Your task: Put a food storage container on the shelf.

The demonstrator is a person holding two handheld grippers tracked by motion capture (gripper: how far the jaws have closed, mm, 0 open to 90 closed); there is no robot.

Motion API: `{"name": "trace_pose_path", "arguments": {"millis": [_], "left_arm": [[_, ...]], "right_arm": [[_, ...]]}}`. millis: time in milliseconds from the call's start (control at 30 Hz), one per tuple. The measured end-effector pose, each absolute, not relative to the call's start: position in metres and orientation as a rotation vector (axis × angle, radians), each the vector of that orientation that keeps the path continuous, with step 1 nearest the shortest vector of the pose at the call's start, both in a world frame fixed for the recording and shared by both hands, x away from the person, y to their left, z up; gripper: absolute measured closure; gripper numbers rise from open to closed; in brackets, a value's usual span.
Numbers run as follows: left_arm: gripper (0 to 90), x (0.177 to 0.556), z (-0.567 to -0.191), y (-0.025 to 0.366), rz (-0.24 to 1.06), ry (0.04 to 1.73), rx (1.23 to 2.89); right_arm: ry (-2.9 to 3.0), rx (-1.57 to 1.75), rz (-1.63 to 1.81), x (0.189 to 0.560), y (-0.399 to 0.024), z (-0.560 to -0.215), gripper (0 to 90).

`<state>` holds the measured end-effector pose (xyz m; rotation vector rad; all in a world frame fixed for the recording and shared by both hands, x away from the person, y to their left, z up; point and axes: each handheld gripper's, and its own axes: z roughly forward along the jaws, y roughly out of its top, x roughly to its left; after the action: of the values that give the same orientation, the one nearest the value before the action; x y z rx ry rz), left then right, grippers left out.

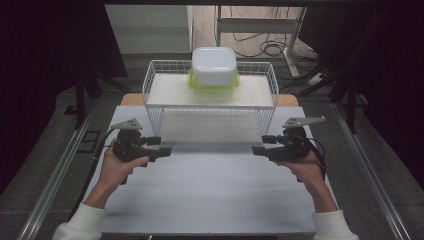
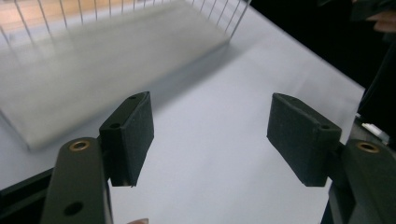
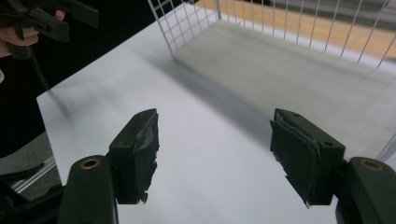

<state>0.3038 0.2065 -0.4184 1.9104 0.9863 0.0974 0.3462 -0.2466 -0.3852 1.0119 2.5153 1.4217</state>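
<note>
So the nearest thing to both grippers is the white wire rack (image 1: 210, 95), sitting at the far edge of the white table (image 1: 210, 195), long axis running left to right across it, open front facing the person. On its top shelf, near the middle, there's a white lidded container (image 1: 214, 65) stacked on a green-rimmed one (image 1: 213, 85), both upright. The lower shelf is a bare pale board (image 2: 93, 70).

The left gripper (image 1: 162, 150) hangs just off the rack's front left corner, the right gripper (image 1: 260, 149) just off the front right corner, both lying about level and pointing inward at each other across the table. Both have their jaws wide apart with nothing between them; in the gripper views you just see bare tabletop between the black pads (image 3: 140, 149). Left hand (image 1: 117, 167) and right hand (image 1: 305, 167) wrap the handles from below, white sleeves at the near edge.

Around the table: grey floor, metal rails on both sides, dark curtains left and right, cables on the floor at the back.
</note>
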Motion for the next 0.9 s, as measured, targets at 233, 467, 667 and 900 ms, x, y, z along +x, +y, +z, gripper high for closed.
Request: {"name": "trace_pose_path", "arguments": {"millis": [233, 467, 667, 900], "left_arm": [[31.2, 0.295, -0.445, 0.208, 0.083, 1.024, 1.974], [31.0, 0.291, -0.448, 0.208, 0.099, 1.035, 1.991], [30.1, 0.292, -0.451, 0.205, 0.093, 1.037, 2.008], [29.2, 0.294, -0.452, 0.205, 0.116, 1.06, 2.027]], "right_arm": [[2.549, 1.081, 1.383, 0.335, -0.258, -0.418, 31.7], [2.568, 1.116, 1.325, 0.335, -0.261, -0.43, 31.0], [2.566, 1.116, 1.313, 0.334, -0.263, -0.429, 31.0], [2.585, 1.138, 1.269, 0.335, -0.265, -0.435, 25.7]]}}
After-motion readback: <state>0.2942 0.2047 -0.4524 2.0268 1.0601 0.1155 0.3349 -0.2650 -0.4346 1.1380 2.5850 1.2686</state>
